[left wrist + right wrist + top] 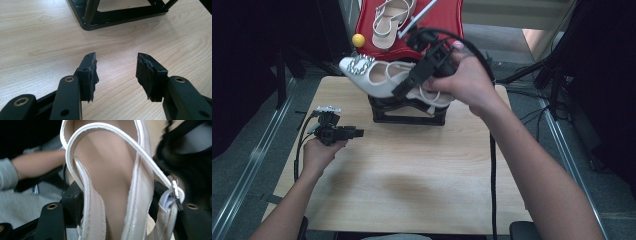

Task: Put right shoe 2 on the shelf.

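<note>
A white strappy shoe with a jewelled buckle on its toe hangs in the air just over a black stand. My right gripper is shut on the shoe's heel end, toe pointing left. In the right gripper view the heel cup and buckled strap sit between the two pads of the right gripper, which press its sides. My left gripper rests low at the table's left, open. In the left gripper view the left gripper has bare wood between its jaws and the stand's base lies ahead.
Behind the wooden table, a red seat carries a second white sandal and a white stick. A yellow ball sits at its left edge. Cables and dark stands line both sides.
</note>
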`<state>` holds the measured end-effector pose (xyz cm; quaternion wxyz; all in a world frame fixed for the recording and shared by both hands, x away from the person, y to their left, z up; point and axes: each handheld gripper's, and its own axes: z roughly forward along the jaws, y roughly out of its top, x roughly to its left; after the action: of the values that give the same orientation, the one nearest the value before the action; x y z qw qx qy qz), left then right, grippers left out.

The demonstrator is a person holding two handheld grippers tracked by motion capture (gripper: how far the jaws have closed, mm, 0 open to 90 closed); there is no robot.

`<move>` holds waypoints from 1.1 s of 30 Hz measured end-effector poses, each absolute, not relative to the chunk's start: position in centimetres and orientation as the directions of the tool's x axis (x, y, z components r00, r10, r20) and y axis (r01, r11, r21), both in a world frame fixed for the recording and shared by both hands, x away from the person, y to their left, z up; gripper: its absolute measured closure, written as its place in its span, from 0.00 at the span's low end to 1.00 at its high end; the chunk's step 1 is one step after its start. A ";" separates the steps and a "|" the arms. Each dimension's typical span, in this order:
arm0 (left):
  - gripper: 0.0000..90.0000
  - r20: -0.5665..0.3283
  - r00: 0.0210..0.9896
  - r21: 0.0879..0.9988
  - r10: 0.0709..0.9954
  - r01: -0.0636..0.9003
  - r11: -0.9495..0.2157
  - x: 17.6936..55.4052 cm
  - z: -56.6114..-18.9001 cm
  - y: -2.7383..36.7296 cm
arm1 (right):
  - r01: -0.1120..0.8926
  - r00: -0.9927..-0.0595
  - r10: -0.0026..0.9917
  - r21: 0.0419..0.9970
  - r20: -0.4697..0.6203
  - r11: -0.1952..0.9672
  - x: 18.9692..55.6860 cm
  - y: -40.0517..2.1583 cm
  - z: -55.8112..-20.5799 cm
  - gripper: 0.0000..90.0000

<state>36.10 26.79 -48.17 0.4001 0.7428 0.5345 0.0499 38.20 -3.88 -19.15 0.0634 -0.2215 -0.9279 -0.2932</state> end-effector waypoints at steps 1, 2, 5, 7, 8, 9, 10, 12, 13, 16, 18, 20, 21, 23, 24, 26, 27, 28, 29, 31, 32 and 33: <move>0.57 -0.351 0.425 0.649 0.834 0.752 -0.110 36.1 -48.2 26.8 | 0.459 -0.887 0.397 0.526 0.234 0.716 38.6 -4.1 -18.4 0.42; 0.57 -0.351 0.426 0.649 0.834 0.753 -0.111 36.1 -48.2 26.8 | 0.475 -0.878 0.423 0.529 0.226 0.703 39.0 -4.4 -17.7 0.42; 0.57 -0.352 0.427 0.648 0.833 0.753 -0.112 36.1 -48.2 26.8 | 0.520 -0.845 0.491 0.545 0.213 0.658 40.5 -5.3 -15.7 0.42; 0.57 -0.353 0.426 0.649 0.833 0.752 -0.110 36.1 -48.2 26.8 | 0.538 -0.825 0.530 0.559 0.195 0.631 41.4 -5.8 -14.6 0.42; 0.57 -0.353 0.427 0.649 0.833 0.753 -0.110 36.1 -48.2 26.8 | 0.547 -0.816 0.543 0.571 0.200 0.612 41.8 -6.1 -14.2 0.42; 0.57 -0.352 0.426 0.649 0.833 0.752 -0.111 36.1 -48.2 26.7 | 0.556 -0.808 0.552 0.579 0.208 0.596 42.2 -6.4 -13.8 0.42; 0.57 -0.352 0.427 0.649 0.833 0.753 -0.111 36.1 -48.2 26.7 | 0.565 -0.798 0.564 0.588 0.212 0.579 42.6 -6.6 -13.3 0.42; 0.57 -0.351 0.428 0.650 0.833 0.752 -0.113 36.1 -48.2 26.7 | 0.576 -0.786 0.576 0.603 0.223 0.552 43.1 -7.1 -12.6 0.42; 0.57 -0.351 0.430 0.649 0.832 0.752 -0.114 36.1 -48.2 26.7 | 0.583 -0.780 0.581 0.606 0.232 0.541 43.4 -7.2 -12.3 0.42; 0.57 -0.353 0.428 0.648 0.832 0.753 -0.112 36.1 -48.3 26.6 | 0.601 -0.758 0.610 0.614 0.232 0.512 44.1 -7.4 -11.5 0.42; 0.57 -0.351 0.430 0.648 0.832 0.753 -0.116 36.1 -48.3 26.5 | 0.633 -0.719 0.652 0.616 0.243 0.468 44.7 -7.5 -11.2 0.42; 0.57 -0.351 0.432 0.649 0.831 0.752 -0.117 36.1 -48.3 26.5 | 0.654 -0.687 0.681 0.622 0.252 0.430 45.4 -7.5 -11.1 0.42; 0.57 -0.351 0.433 0.648 0.830 0.752 -0.118 36.1 -48.2 26.5 | 0.663 -0.669 0.699 0.627 0.252 0.409 45.8 -7.6 -11.1 0.42; 0.57 -0.351 0.434 0.649 0.830 0.752 -0.119 36.1 -48.3 26.5 | 0.667 -0.636 0.737 0.644 0.229 0.375 46.4 -7.6 -11.2 0.42; 0.57 -0.351 0.434 0.648 0.830 0.753 -0.120 36.1 -48.3 26.4 | 0.673 -0.611 0.760 0.651 0.223 0.350 46.7 -7.6 -11.3 0.42; 0.57 -0.350 0.437 0.646 0.829 0.753 -0.124 36.1 -48.4 26.4 | 0.683 -0.561 0.804 0.660 0.199 0.313 47.3 -7.4 -11.6 0.42; 0.57 -0.352 0.437 0.646 0.827 0.753 -0.123 36.1 -48.4 26.4 | 0.692 -0.534 0.820 0.663 0.205 0.285 47.6 -7.4 -11.7 0.42; 0.57 -0.354 0.439 0.646 0.826 0.753 -0.123 36.1 -48.3 26.4 | 0.698 -0.515 0.830 0.667 0.213 0.261 47.9 -7.3 -11.9 0.42; 0.57 -0.353 0.440 0.647 0.826 0.752 -0.125 36.1 -48.3 26.4 | 0.701 -0.497 0.839 0.673 0.223 0.236 48.2 -7.3 -12.0 0.42; 0.57 -0.354 0.442 0.647 0.824 0.752 -0.125 36.1 -48.3 26.3 | 0.700 -0.462 0.861 0.684 0.212 0.207 48.7 -7.0 -12.3 0.42; 0.57 -0.355 0.442 0.648 0.823 0.752 -0.124 36.0 -48.3 26.3 | 0.700 -0.442 0.875 0.686 0.199 0.198 48.9 -6.8 -12.5 0.42; 0.57 -0.357 0.443 0.648 0.823 0.752 -0.124 36.0 -48.3 26.3 | 0.705 -0.418 0.888 0.685 0.193 0.182 49.1 -6.7 -12.7 0.42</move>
<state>36.05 26.31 -48.31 0.4018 0.7483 0.5260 0.0441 49.07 -6.69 -12.74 -0.1251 -0.5249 -0.7587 -0.3651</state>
